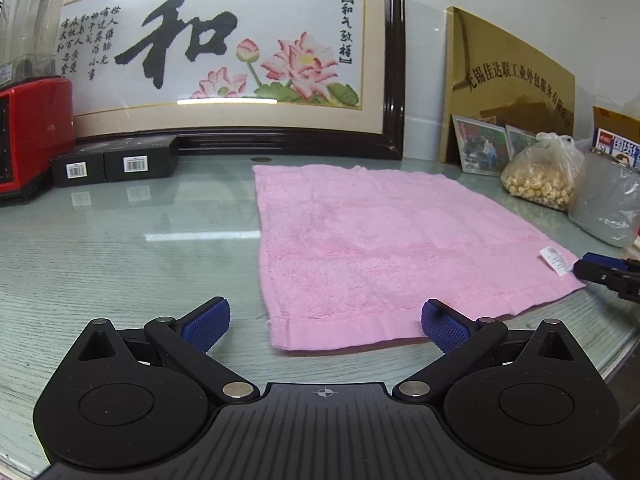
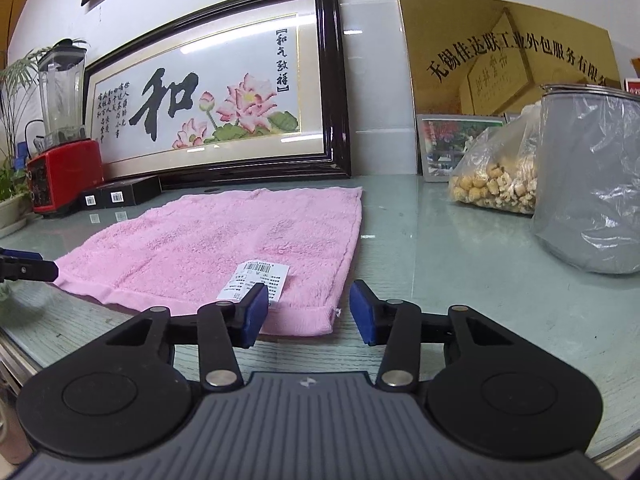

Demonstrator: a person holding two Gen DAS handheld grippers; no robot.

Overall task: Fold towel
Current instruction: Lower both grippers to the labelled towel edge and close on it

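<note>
While the pink towel (image 1: 384, 248) lies flat (white tag (image 2: 260, 282) up), left gripper (image 1: 325, 322) gapes wide; right gripper (image 2: 308, 312) stands narrower, empty.

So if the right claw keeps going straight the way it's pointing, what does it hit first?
Most likely the near corner of the pink towel, which lies between the right claw's open fingers, beside the white tag.

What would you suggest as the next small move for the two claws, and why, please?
Probably ease both claws forward and down onto the near corners of the pink towel, then close. It lies flat and unfolded on the glass tabletop. The left claw is wide open with the near left corner between its fingers; the right claw is open at the near right corner, beside the white label. Neither grips cloth yet.
</note>
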